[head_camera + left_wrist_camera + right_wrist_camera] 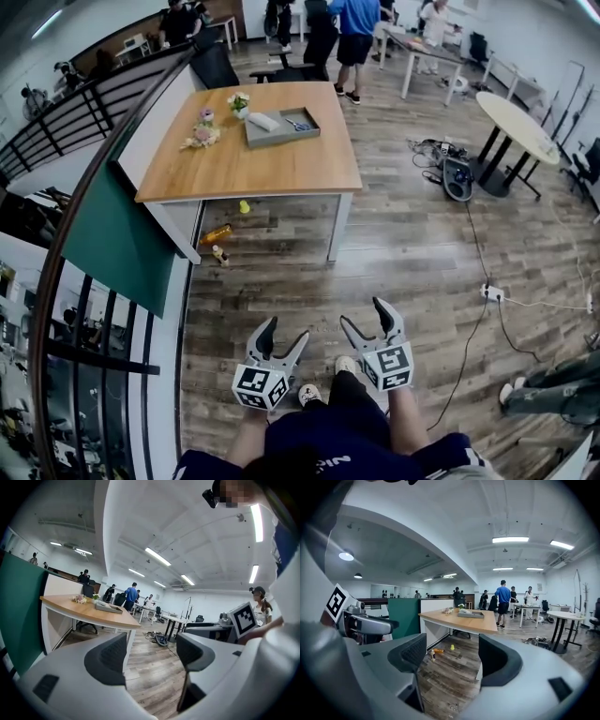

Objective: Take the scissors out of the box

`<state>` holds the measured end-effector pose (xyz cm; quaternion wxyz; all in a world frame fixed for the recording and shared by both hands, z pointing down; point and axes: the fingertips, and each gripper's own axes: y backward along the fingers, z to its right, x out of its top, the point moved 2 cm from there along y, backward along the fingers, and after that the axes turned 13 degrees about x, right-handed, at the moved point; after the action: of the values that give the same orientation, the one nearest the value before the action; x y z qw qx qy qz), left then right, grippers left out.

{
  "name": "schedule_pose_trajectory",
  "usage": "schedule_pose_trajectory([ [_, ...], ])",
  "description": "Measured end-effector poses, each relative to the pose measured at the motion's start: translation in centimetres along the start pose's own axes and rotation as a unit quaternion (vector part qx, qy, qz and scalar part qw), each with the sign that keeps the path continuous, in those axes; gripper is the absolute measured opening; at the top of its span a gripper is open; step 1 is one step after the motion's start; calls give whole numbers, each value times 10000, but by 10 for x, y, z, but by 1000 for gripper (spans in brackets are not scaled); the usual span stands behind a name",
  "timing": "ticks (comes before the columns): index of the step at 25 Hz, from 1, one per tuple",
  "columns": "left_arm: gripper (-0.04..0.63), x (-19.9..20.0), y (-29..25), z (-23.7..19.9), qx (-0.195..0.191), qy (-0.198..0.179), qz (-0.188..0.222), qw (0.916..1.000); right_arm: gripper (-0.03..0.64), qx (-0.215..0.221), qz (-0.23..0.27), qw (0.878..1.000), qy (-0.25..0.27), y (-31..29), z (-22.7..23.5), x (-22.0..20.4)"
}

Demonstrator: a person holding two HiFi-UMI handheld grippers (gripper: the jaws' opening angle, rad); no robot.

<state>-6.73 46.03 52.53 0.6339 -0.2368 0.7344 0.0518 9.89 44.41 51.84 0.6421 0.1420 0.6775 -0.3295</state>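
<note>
The worktop [253, 159] stands far ahead. At its far side the grey box [272, 139] holds the scissors [298, 124], which lie roughly left-to-right. The left gripper [284, 330] and right gripper [364, 311], fingers wide apart and empty, are about equally distant.

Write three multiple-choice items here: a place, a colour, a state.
1. The blue-handled metal scissors lie: A in the flat grey box on the square wooden table; B beneath that table; C on a chair.
2. The upright panel beside the table is: A red; B green; C yellow.
3. The left gripper and right gripper are: A shut; B open, empty; C holding cloth.
A: scissors show inside the box. B: the panel is dark green. B: both gripper views show jaws apart, nothing gripped.
</note>
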Motion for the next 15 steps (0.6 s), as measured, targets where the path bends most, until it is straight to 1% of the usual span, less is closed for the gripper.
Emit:
schedule_pose_trajectory([
  [3, 330, -5, -6, -6, 60, -49, -79, 9999, 336, -33, -29, 10000, -50, -8, 9, -3],
  [6, 330, -2, -21, -15, 209, -21, -61, 9998, 334, 6, -12, 10000, -8, -23, 25, 3],
  [11, 330, 9, -66, -25, 417, -23, -40, 9991, 328, 49, 39, 10000, -1, -54, 68, 12],
  [15, 330, 19, -109, -27, 576, 7, -79, 9983, 324, 165, 37, 9999, -26, -81, 110, 18],
])
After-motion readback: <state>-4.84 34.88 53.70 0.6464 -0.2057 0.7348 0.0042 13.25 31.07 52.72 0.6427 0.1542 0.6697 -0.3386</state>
